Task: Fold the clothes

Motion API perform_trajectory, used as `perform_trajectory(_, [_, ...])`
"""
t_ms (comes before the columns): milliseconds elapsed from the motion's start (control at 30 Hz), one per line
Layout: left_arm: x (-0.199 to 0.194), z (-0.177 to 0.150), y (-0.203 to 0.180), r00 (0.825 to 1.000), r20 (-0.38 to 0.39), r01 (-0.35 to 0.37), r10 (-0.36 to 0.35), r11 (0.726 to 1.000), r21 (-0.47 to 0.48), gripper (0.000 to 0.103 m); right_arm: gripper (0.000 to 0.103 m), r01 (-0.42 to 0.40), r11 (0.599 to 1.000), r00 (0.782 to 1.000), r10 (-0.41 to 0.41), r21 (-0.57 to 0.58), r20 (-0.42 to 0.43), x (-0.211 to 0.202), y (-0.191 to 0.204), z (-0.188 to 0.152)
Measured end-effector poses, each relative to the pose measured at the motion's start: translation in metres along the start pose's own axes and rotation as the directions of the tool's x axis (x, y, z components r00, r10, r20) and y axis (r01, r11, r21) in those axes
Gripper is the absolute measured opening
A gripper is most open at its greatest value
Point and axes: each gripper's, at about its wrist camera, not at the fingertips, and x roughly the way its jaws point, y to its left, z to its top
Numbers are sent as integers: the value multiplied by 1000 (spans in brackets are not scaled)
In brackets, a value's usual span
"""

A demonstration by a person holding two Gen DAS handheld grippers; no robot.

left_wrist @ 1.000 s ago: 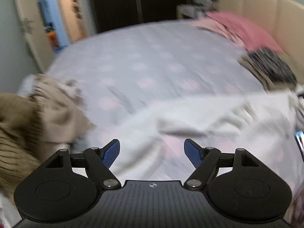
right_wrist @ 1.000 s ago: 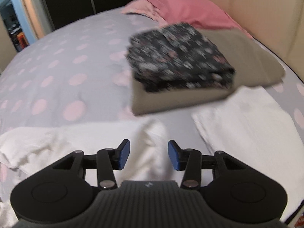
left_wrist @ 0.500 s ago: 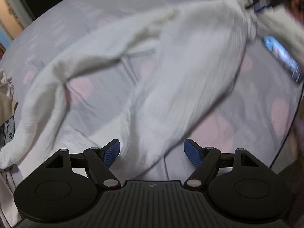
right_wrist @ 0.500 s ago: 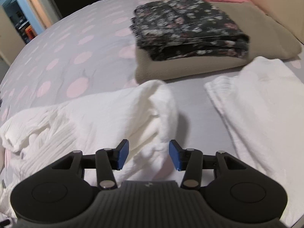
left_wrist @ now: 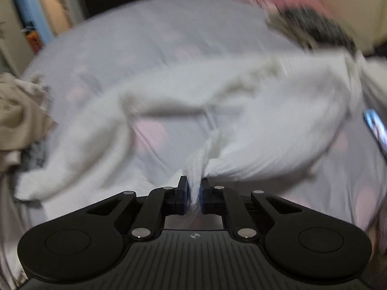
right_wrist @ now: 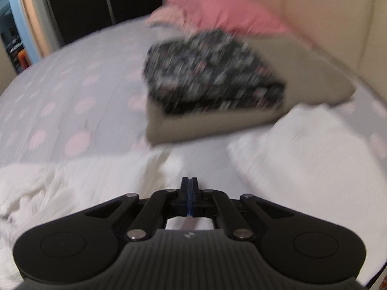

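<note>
Two grips: left gripper [left_wrist: 193, 188] pinches the soft, limp white ribbed knit garment's [left_wrist: 278, 125] bunched edge; right gripper [right_wrist: 190, 188] looks fully closed, cloth unconfirmed. Light and floppy; best held at corners.

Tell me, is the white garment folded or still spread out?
Spread, not folded. The white garment lies loose and rumpled across the bed, one bunched edge pinched in the left gripper.

A grey bedsheet [right_wrist: 60, 101] with pink dots covers the bed. A pink pillow [right_wrist: 225, 12] lies at twelve o'clock against the beige headboard [right_wrist: 326, 12]. A phone [left_wrist: 376, 126] sits at three o'clock.
</note>
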Motion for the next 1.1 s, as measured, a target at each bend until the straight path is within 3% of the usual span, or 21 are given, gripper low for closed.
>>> perform_trajectory(100, [-21, 16, 25, 994, 92, -44, 53, 995, -92, 7, 0, -11, 999, 999, 9, 41, 37, -11, -8, 7])
perform_trajectory(233, [-39, 34, 60, 977, 159, -110, 142, 975, -193, 6, 8, -104, 992, 994, 106, 73, -19, -7, -11, 7])
perform_trajectory(267, [-42, 38, 67, 972, 170, -127, 164, 970, -209, 6, 14, -129, 989, 991, 132, 70, -37, -5, -10, 6])
perform_trajectory(300, [-45, 43, 75, 966, 180, -144, 186, 964, -224, 6, 29, -141, 988, 988, 144, 59, -50, -3, -6, 3])
perform_trajectory(333, [-49, 48, 83, 959, 190, -161, 209, 957, -240, 6, 37, -147, 988, 987, 150, 40, -61, -2, -1, 1])
perform_trajectory(567, [-45, 57, 152, 910, 141, -320, 390, 876, -360, 6, 41, -208, 977, 971, 201, -50, -128, 0, 21, -15])
perform_trajectory(733, [-43, 55, 192, 868, 80, -406, 489, 794, -453, 6, 45, -233, 971, 959, 219, -61, -179, 5, 27, -26])
perform_trajectory(900, [-48, 45, 216, 831, 29, -454, 555, 708, -542, 6, 46, -286, 958, 932, 281, 9, -228, 18, 35, -35])
perform_trajectory(967, [-50, 41, 220, 824, 20, -461, 567, 690, -558, 6, 49, -322, 945, 916, 326, 56, -232, 23, 40, -33])
perform_trajectory(1100, [-48, 33, 226, 823, 2, -470, 569, 682, -560, 6, 59, -370, 922, 894, 386, 109, -230, 34, 57, -26])
